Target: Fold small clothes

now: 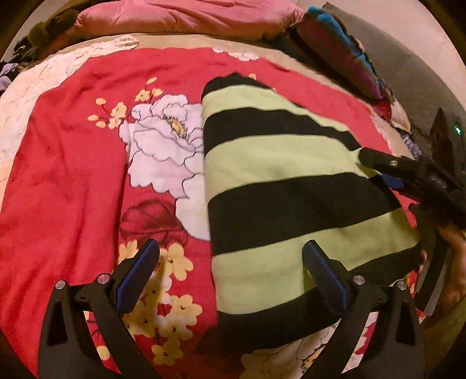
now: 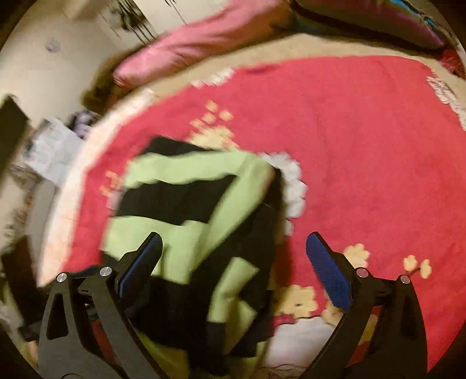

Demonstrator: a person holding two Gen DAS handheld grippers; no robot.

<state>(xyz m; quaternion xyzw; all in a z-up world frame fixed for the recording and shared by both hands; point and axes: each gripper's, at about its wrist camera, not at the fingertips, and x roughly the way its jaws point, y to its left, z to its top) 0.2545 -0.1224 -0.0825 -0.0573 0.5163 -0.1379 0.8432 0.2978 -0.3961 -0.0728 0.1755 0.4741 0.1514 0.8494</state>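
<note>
A black and lime-green striped garment point(image 1: 279, 186) lies folded into a long panel on the red floral blanket point(image 1: 72, 175). My left gripper point(image 1: 230, 250) hovers over its near end, open, with the right finger above the cloth and the left finger above the blanket. My right gripper point(image 1: 375, 169) comes in from the right at the garment's right edge. In the blurred right wrist view the garment point(image 2: 189, 204) lies folded over itself at lower left, and my right gripper point(image 2: 234, 242) is open above it, holding nothing.
A pink pillow point(image 1: 186, 17) lies across the head of the bed, with dark multicoloured cushions point(image 1: 343, 52) at the back right. A hand point(image 1: 454, 262) holds the right gripper. Clutter point(image 2: 52, 145) sits beyond the bed's left edge. Bare red blanket point(image 2: 364, 145) spreads to the right.
</note>
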